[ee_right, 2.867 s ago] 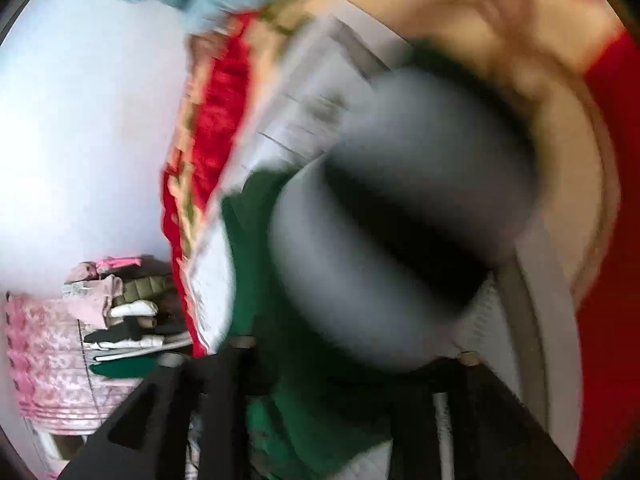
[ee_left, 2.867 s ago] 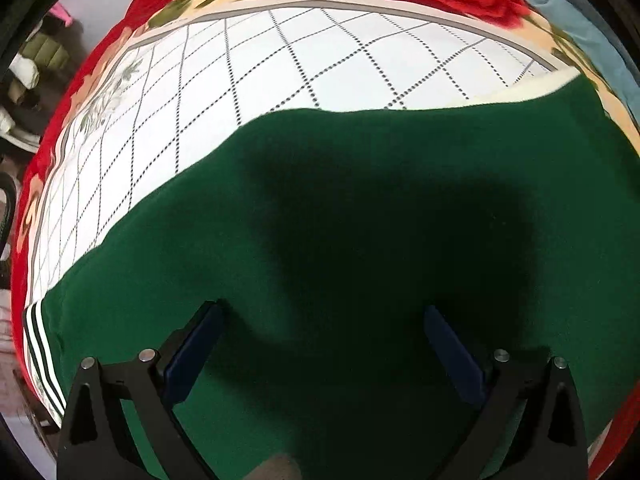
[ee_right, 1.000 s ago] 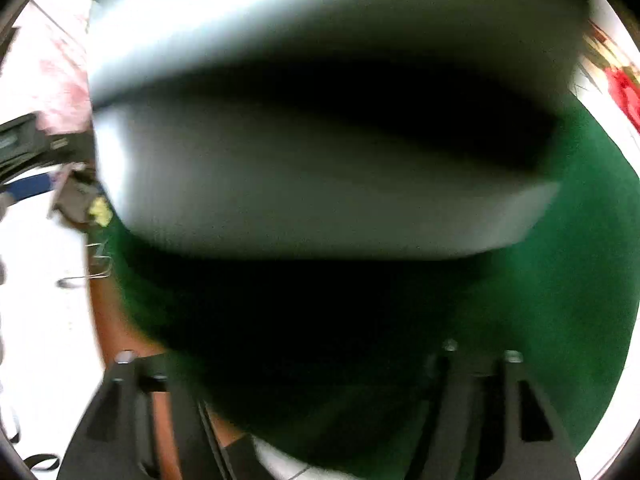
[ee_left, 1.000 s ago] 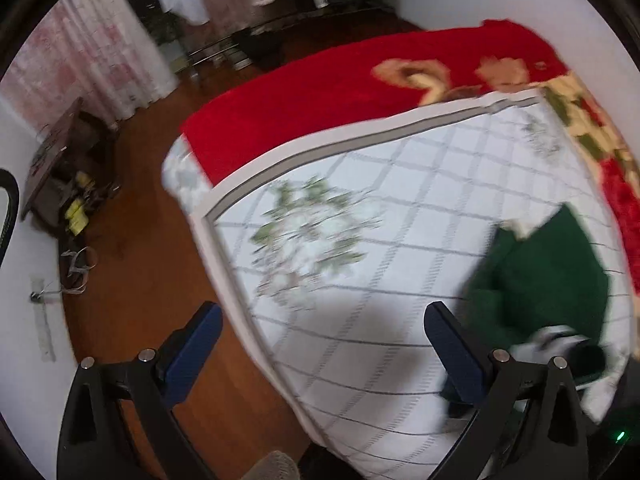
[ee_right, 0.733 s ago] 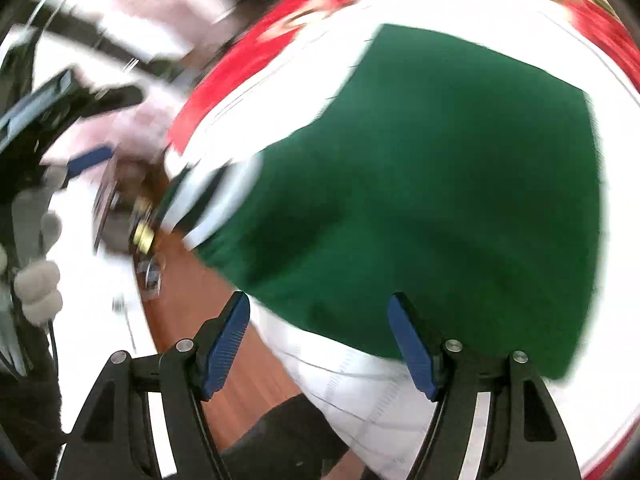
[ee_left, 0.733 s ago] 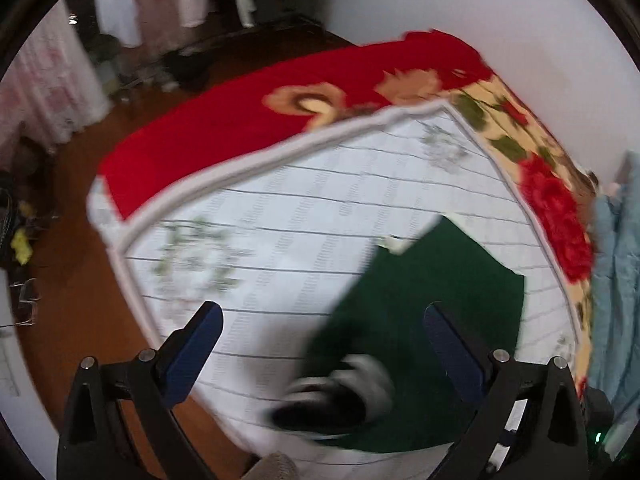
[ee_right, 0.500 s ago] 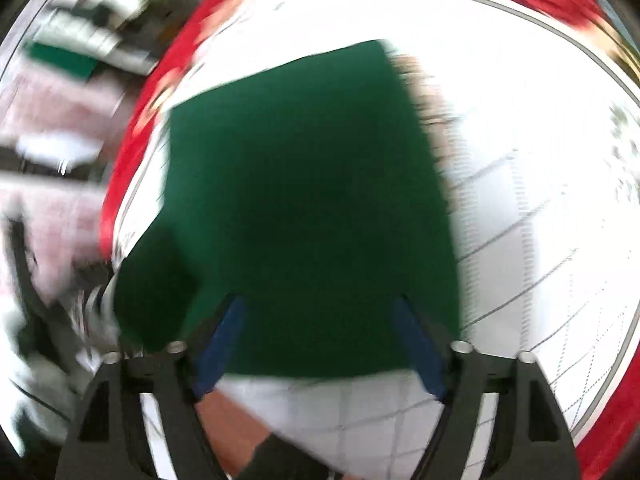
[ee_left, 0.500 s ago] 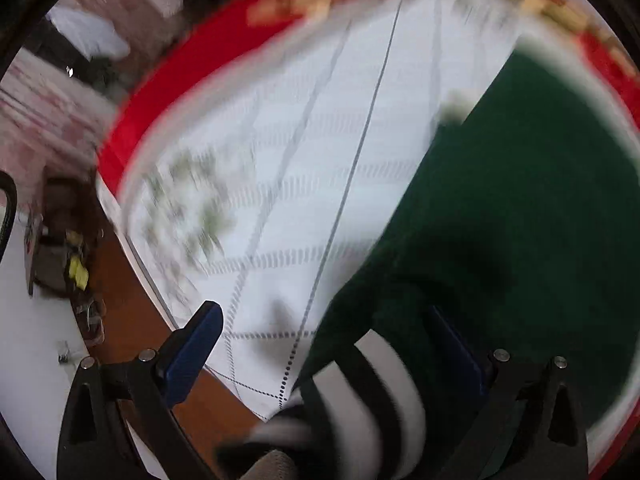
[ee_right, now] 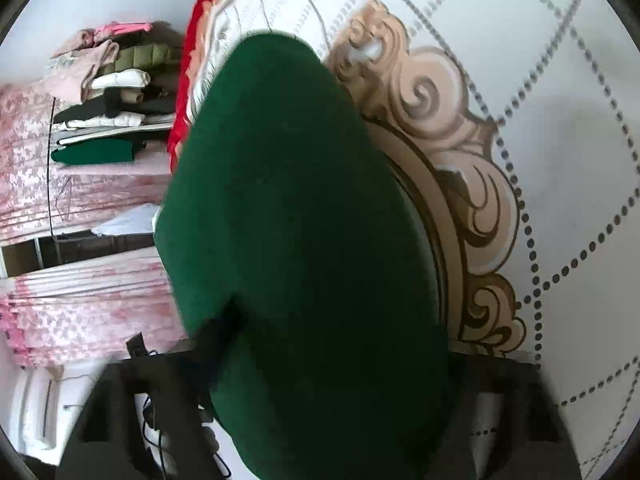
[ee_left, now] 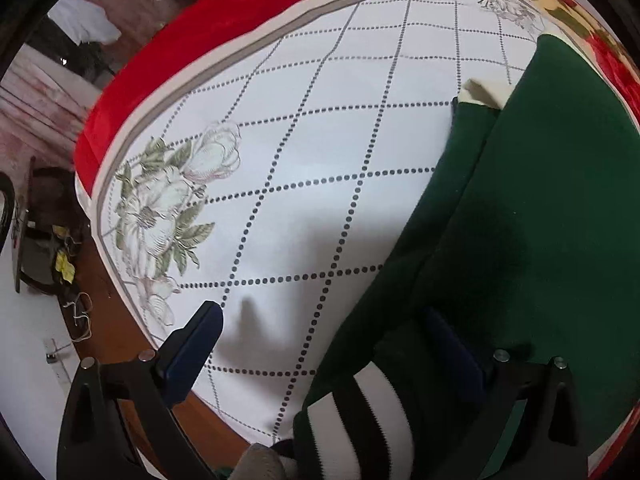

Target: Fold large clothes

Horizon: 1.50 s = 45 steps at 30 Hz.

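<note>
A dark green garment (ee_left: 540, 220) lies on the right of the white quilted bed (ee_left: 320, 140), folded, with a black-and-white striped cuff (ee_left: 360, 412) at its near corner. My left gripper (ee_left: 324, 344) points down over the garment's left edge. It is open, one finger over the sheet and the other over the green cloth, the cuff just below the gap. In the right wrist view the green garment (ee_right: 300, 200) bulges up and fills the gap of my right gripper (ee_right: 324, 400). Its jaws are closing, and the cloth touches both fingers and hides the pads.
A red flowered blanket (ee_left: 160, 60) borders the sheet. The brown floor (ee_left: 108, 332) with small clutter (ee_left: 52, 248) lies left of the bed. A stack of folded clothes (ee_right: 108, 92) and a pink curtain (ee_right: 80, 300) stand beyond the bed edge. A beige scroll print (ee_right: 440, 140) marks the sheet.
My left gripper has dropped close to the bed, over the garment's edge and cuff. My right gripper has swung and rolled; its jaws, wide and empty before, now have green cloth filling them.
</note>
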### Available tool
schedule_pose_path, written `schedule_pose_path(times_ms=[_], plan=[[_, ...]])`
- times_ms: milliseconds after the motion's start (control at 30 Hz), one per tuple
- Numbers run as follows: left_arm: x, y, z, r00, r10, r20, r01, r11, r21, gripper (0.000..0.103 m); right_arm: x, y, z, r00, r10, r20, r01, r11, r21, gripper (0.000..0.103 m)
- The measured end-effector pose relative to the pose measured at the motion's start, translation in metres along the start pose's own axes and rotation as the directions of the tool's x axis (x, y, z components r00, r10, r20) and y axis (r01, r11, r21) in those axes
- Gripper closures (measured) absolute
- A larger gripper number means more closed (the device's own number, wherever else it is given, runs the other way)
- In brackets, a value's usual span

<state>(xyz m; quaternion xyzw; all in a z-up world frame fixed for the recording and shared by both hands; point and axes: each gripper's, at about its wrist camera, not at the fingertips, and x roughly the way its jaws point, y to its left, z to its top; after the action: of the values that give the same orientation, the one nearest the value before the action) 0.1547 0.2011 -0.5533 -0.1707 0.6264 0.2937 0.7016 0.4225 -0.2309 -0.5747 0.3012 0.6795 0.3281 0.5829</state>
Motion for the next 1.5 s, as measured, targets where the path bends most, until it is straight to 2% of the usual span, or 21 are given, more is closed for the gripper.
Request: schedule_pose_path(times_ms=[33,133,167,233,267,333,433,533,600,667,733,767,800,900,1000,1067,1133,1200,1267,1367,1500], plan=[[-0.004,0.001,0.001,1.000,0.002,0.004,-0.002,1.000,0.002,0.000,-0.008,0.001,-0.005,1.000,0.011,0.022,-0.012,0.999,0.032,0.056],[-0.023,0.007,-0.001,1.000,-0.008,0.017,0.008,1.000,-0.009,0.000,-0.031,-0.002,-0.034,0.997,0.019,0.079,-0.028,0.993,0.114,0.063],[-0.032,0.007,-0.002,1.000,-0.017,0.026,0.017,1.000,-0.008,0.000,-0.065,-0.007,-0.053,0.996,0.008,0.092,-0.021,0.990,0.138,0.063],[-0.052,0.005,-0.007,0.998,-0.036,0.046,0.036,0.999,0.011,0.000,-0.079,-0.027,-0.070,0.994,-0.030,0.106,0.006,0.977,0.213,0.058],[-0.055,-0.002,-0.008,0.997,-0.045,0.056,0.044,0.999,0.023,0.000,-0.088,-0.037,-0.078,0.992,-0.093,0.090,0.070,0.969,0.237,0.054],[-0.069,-0.022,-0.010,0.994,-0.072,0.079,0.068,0.996,0.054,0.000,-0.117,-0.043,-0.098,0.966,-0.249,0.062,0.230,0.948,0.221,0.034],[-0.088,-0.059,0.000,0.985,-0.127,0.119,0.111,0.985,0.132,0.000,-0.141,-0.027,-0.104,0.892,-0.429,0.141,0.406,0.899,0.165,0.030],[-0.104,-0.112,0.020,0.969,-0.180,0.172,0.135,0.961,0.242,0.000,-0.174,0.005,-0.099,0.861,-0.442,0.254,0.427,0.897,0.112,0.030],[-0.104,-0.140,0.032,0.962,-0.203,0.182,0.145,0.947,0.288,0.000,-0.170,0.030,-0.089,0.864,-0.418,0.282,0.418,0.906,0.063,0.030],[-0.092,-0.171,0.050,0.958,-0.222,0.181,0.156,0.935,0.320,0.000,-0.156,0.053,-0.071,0.889,-0.374,0.263,0.390,0.921,-0.012,0.038],[-0.068,-0.190,0.064,0.967,-0.213,0.140,0.155,0.927,0.342,0.000,-0.128,0.072,-0.054,0.919,-0.338,0.202,0.354,0.934,-0.052,0.075],[-0.050,-0.199,0.070,0.975,-0.194,0.104,0.145,0.921,0.362,0.000,-0.113,0.074,-0.041,0.924,-0.343,0.172,0.357,0.932,-0.059,0.077],[-0.034,-0.205,0.074,0.981,-0.177,0.083,0.134,0.918,0.374,0.000,-0.097,0.072,-0.027,0.923,-0.352,0.156,0.366,0.928,-0.066,0.077],[0.001,-0.202,0.085,0.975,-0.223,0.001,0.208,0.912,0.352,0.000,-0.051,0.050,-0.001,0.876,-0.470,0.112,0.480,0.873,-0.091,0.081],[-0.001,-0.194,0.089,0.972,-0.234,-0.004,0.222,0.917,0.331,0.000,-0.041,0.032,0.017,0.878,-0.473,0.079,0.475,0.880,-0.018,0.095],[-0.018,-0.182,0.088,0.973,-0.227,0.026,0.207,0.923,0.324,0.000,-0.060,0.041,0.018,0.897,-0.438,0.060,0.439,0.899,0.006,0.095],[-0.040,-0.163,0.083,0.974,-0.215,0.077,0.180,0.930,0.322,0.000,-0.087,0.050,0.009,0.905,-0.407,0.121,0.409,0.913,0.011,0.090],[-0.053,-0.144,0.077,0.979,-0.168,0.115,0.125,0.941,0.314,0.000,-0.123,0.059,-0.007,0.863,-0.459,0.213,0.469,0.883,0.003,0.087],[-0.055,-0.121,0.073,0.985,-0.101,0.141,0.055,0.954,0.294,0.000,-0.142,0.051,-0.017,0.860,-0.463,0.215,0.467,0.884,0.036,0.087],[-0.049,-0.096,0.061,0.991,-0.059,0.122,0.026,0.966,0.257,0.000,-0.143,0.032,-0.025,0.900,-0.410,0.149,0.398,0.912,0.099,0.087],[-0.002,-0.081,0.048,0.999,0.036,0.026,-0.042,0.963,0.265,0.000,-0.096,0.014,-0.017,0.882,-0.465,0.083,0.459,0.885,0.081,0.087]])
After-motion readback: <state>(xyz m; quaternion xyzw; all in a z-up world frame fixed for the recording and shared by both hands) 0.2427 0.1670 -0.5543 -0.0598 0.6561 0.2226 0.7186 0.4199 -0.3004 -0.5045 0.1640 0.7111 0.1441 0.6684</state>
